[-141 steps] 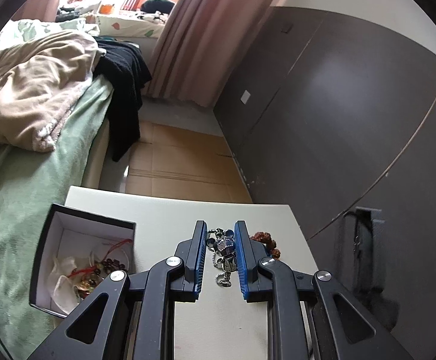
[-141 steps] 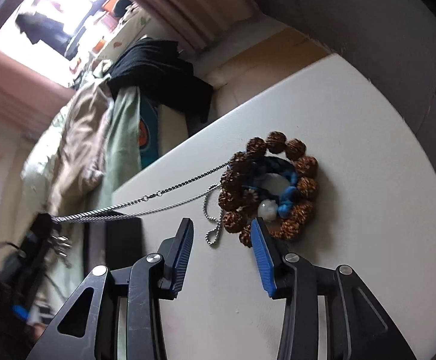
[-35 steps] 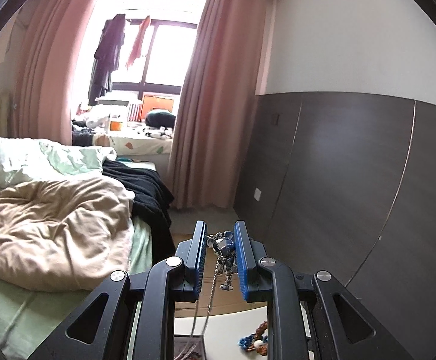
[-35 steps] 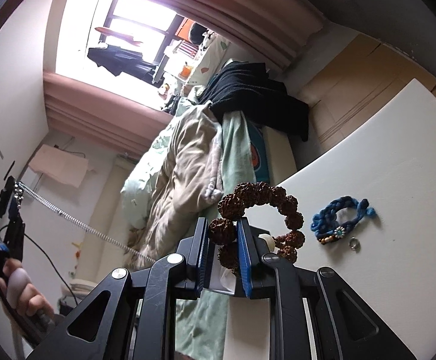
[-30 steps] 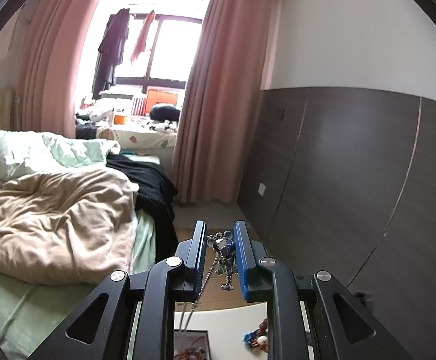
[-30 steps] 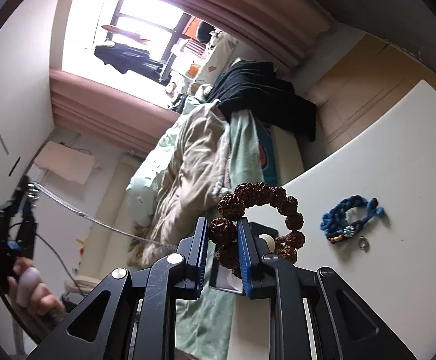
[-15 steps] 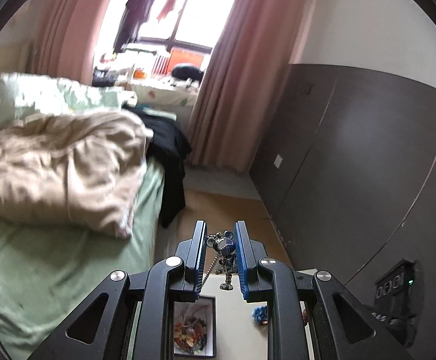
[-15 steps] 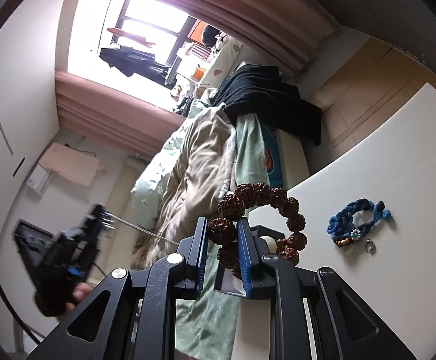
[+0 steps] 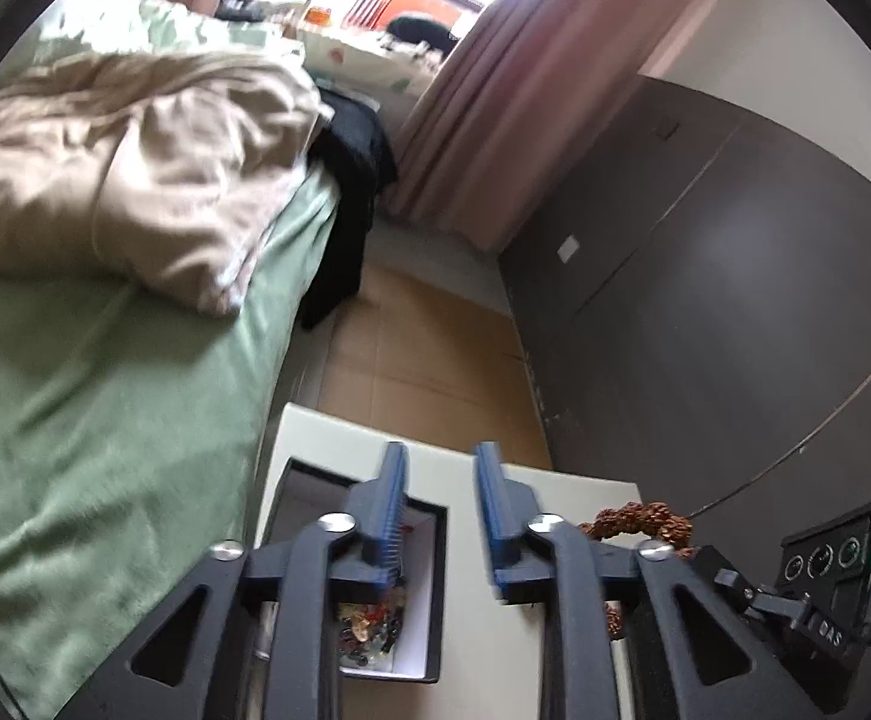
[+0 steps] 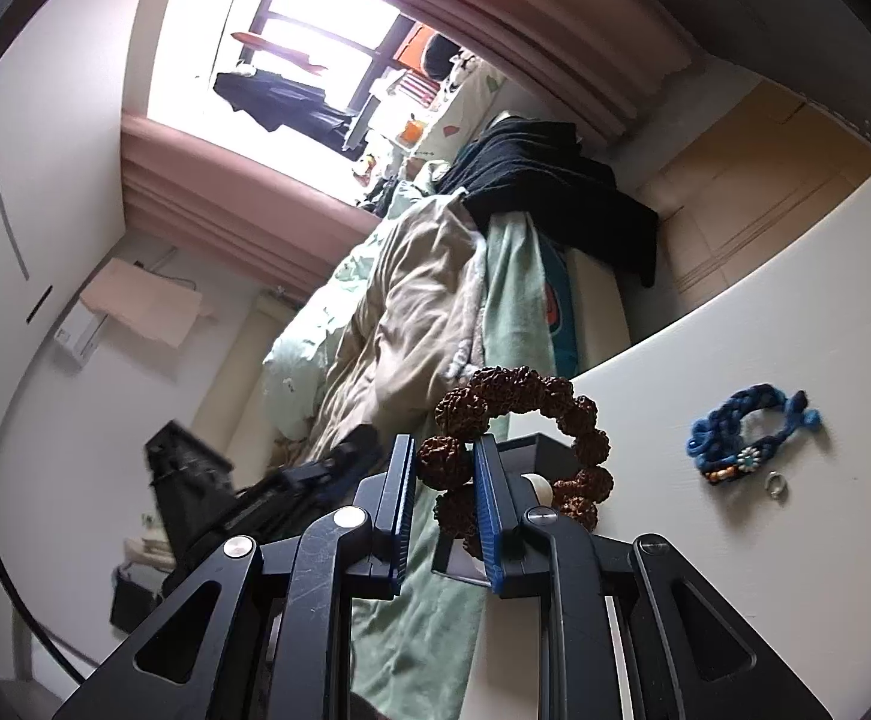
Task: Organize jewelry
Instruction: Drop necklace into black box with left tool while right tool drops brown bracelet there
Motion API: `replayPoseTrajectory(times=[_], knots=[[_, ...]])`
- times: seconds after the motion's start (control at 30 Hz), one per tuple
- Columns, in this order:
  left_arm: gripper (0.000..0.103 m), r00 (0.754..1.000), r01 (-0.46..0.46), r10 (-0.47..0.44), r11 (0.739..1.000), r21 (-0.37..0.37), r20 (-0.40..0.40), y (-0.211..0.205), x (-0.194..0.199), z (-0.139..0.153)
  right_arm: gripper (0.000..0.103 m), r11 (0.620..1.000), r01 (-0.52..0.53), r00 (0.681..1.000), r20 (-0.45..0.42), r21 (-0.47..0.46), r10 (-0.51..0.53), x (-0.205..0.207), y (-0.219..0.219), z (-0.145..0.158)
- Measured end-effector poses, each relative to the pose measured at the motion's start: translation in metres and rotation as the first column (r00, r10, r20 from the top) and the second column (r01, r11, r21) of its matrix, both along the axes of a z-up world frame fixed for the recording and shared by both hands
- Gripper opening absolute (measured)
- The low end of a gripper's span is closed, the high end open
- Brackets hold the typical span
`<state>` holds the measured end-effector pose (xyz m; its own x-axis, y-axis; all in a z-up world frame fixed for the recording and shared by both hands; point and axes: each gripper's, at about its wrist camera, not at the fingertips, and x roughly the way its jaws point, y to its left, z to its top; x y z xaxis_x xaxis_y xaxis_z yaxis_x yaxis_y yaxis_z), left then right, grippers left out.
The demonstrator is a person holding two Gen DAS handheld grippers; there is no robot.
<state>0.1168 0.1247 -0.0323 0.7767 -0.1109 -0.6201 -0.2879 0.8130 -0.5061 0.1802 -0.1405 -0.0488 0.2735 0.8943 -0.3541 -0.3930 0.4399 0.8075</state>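
Jaws parted above box (image 9: 439, 594) rim.

L gripper (image 9: 438, 516) just opened, empty, over jewelry box (image 9: 429, 600)

My left gripper (image 9: 435, 510) has glossy black arms with triangular cut-outs, round silver screws at the joints and blue ribbed pads (image 9: 498, 510). My right gripper (image 10: 444, 498) is built the same, its black plastic finely scratched. White letters on a black part look like "DAS", though blurred.
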Motion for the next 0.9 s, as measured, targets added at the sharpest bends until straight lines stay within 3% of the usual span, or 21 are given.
replayPoseTrajectory(times=[0.03,0.07,0.1,0.2,0.47,0.6,0.67,0.7,0.9], knots=[[0.057,1.0,-0.015,0.014,1.0,-0.012,-0.014,0.005,-0.001,-0.002,0.021,1.0,-0.005,1.0,0.003,-0.001,0.005,-0.001,0.003,0.0],[0.07,1.0,-0.03,0.03,0.999,-0.018,-0.008,0.008,-0.004,-0.002,0.021,1.0,-0.008,1.0,0.005,-0.003,0.009,-0.002,0.005,-0.001],[0.073,0.999,-0.043,0.043,0.999,-0.02,0.005,0.01,-0.009,-0.001,0.021,1.0,-0.014,1.0,0.007,-0.004,0.014,-0.004,0.008,-0.002],[0.074,0.997,-0.072,0.072,0.997,-0.015,0.018,0.019,-0.019,0.005,0.021,0.999,-0.033,0.999,0.022,-0.005,0.033,-0.008,0.019,-0.002],[0.074,0.996,-0.086,0.085,0.996,-0.014,-0.039,0.039,-0.034,0.002,0.021,0.995,-0.095,0.995,0.03,0.006,0.094,-0.02,0.062,-0.01],[0.074,0.995,-0.093,0.092,0.996,-0.01,-0.03,0.044,-0.036,0.003,0.022,0.995,-0.091,0.995,0.04,-0.051,0.093,-0.021,0.084,-0.017],[0.074,0.995,-0.095,0.095,0.995,-0.013,-0.032,0.045,-0.036,0.001,0.041,0.99,-0.104,0.994,0.023,-0.1,0.106,-0.021,0.095,-0.023],[0.074,0.995,-0.093,0.093,0.996,-0.014,-0.033,0.046,-0.036,0.001,0.044,0.987,-0.121,0.993,0.002,-0.103,0.122,-0.02,0.097,-0.027],[0.074,0.996,-0.087,0.087,0.996,-0.005,-0.031,0.04,-0.034,0.002,0.049,0.993,-0.081,0.997,-0.002,-0.087,0.081,-0.016,0.073,-0.022]])
